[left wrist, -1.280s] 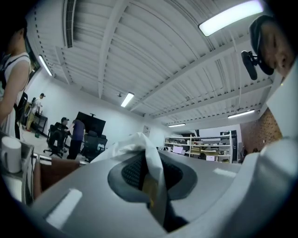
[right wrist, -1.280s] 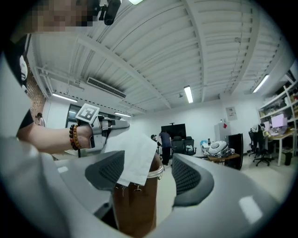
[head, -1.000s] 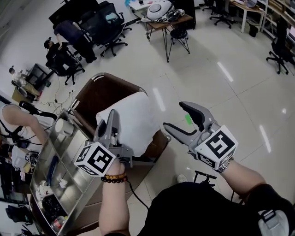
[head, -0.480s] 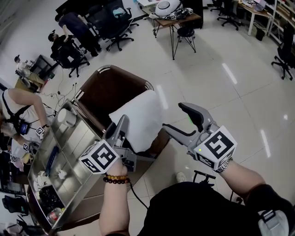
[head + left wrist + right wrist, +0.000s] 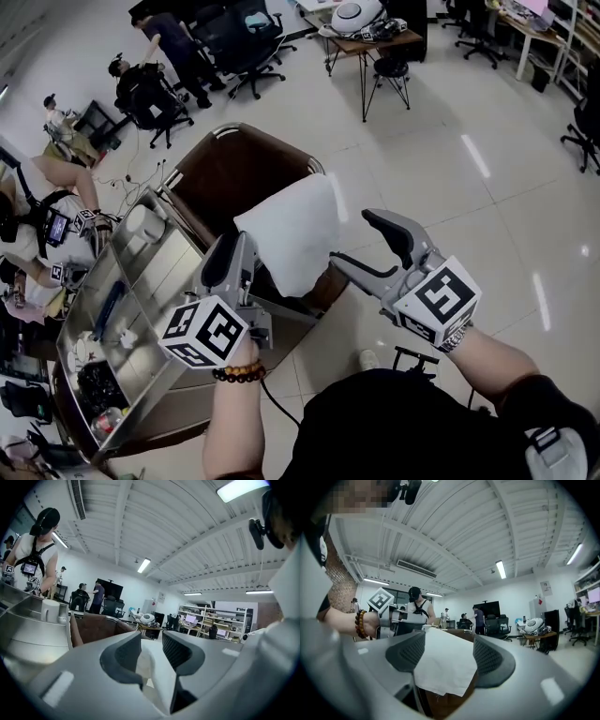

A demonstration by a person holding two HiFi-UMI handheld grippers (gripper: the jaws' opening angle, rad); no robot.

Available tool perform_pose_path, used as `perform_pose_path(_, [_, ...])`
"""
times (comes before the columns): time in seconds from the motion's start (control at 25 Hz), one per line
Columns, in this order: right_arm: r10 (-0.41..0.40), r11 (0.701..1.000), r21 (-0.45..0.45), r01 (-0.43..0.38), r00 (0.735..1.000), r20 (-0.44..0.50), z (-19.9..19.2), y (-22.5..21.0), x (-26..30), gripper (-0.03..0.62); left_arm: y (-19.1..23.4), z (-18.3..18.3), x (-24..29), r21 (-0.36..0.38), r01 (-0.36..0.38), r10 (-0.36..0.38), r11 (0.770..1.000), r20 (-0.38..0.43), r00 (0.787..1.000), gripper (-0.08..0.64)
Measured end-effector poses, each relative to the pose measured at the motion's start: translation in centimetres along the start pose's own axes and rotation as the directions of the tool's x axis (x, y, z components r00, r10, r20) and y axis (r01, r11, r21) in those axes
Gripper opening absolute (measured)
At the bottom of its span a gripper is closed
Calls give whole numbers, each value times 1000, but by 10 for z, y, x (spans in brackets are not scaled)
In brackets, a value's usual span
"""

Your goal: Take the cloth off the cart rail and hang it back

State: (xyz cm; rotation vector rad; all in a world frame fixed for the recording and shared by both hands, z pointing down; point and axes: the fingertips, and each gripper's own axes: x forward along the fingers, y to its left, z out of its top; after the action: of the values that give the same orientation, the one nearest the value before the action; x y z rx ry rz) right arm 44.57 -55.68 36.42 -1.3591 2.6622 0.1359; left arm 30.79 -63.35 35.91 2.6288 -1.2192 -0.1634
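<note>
White cloth (image 5: 289,234) lies draped over the cart rail (image 5: 314,167) in the head view, just ahead of the left gripper (image 5: 232,251) and to the left of the right gripper (image 5: 354,237). This looks like the letting-go at the end of the re-hang. To do it well, let the left jaws part fully, then draw the gripper straight back toward the body without lifting or twisting, so no pad snags the hem and pulls the cloth off its perch. The right one should keep clear to the side unless the drape starts to slide.

From the left gripper view, its jaws are opening. A fold of the cloth (image 5: 157,677) stands in the gap between them, lying loose rather than pinched, and the ribbed pads no longer press on it.

From the right gripper view, those jaws stand wide apart and hold nothing. The cloth (image 5: 443,663) shows through the gap, hanging beyond the tips and apart from them, with the left wrist off to that gripper's left.
</note>
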Motion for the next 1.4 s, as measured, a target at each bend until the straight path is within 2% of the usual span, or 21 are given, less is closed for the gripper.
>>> perform_pose_path(0.12, [1,1000,-4,-1,1000,2,3,3,-1,308,-5,4,0,0,9,-9,1000,5,1000,141])
perform_pose_path(0.2, [-4,1000,-7,4,1000,4,6,2,-4,308,-13,5,1,28,33,-34,999,21,999,118])
perform_pose_path(0.32, [-15,1000,-7,15,1000,5,7,1,-9,308,-24,3,5,82,64,-66,995,24,998,32])
perform_pose_path(0.4, [-21,1000,-8,21,1000,4,6,1,-12,308,-25,-8,9,95,72,-71,993,-14,997,3])
perform_pose_path(0.56, [-27,1000,-8,27,1000,2,5,0,-14,308,-5,-47,19,83,28,-15,996,-152,988,3])
perform_pose_path(0.68, [-25,1000,-8,25,1000,-3,2,-1,-12,308,8,-69,20,71,-1,16,997,-210,978,3])
perform_pose_path(0.92, [-6,1000,-5,6,999,-33,-15,2,10,308,24,-83,25,92,-20,41,996,-237,971,3])
perform_pose_path(1.16, [45,999,-13,-47,994,-98,-38,8,47,305,34,-99,27,117,-33,63,993,-266,962,3])
perform_pose_path(1.4, [82,997,14,-81,986,-145,-67,13,83,292,45,-114,28,133,-33,69,991,-276,959,3])
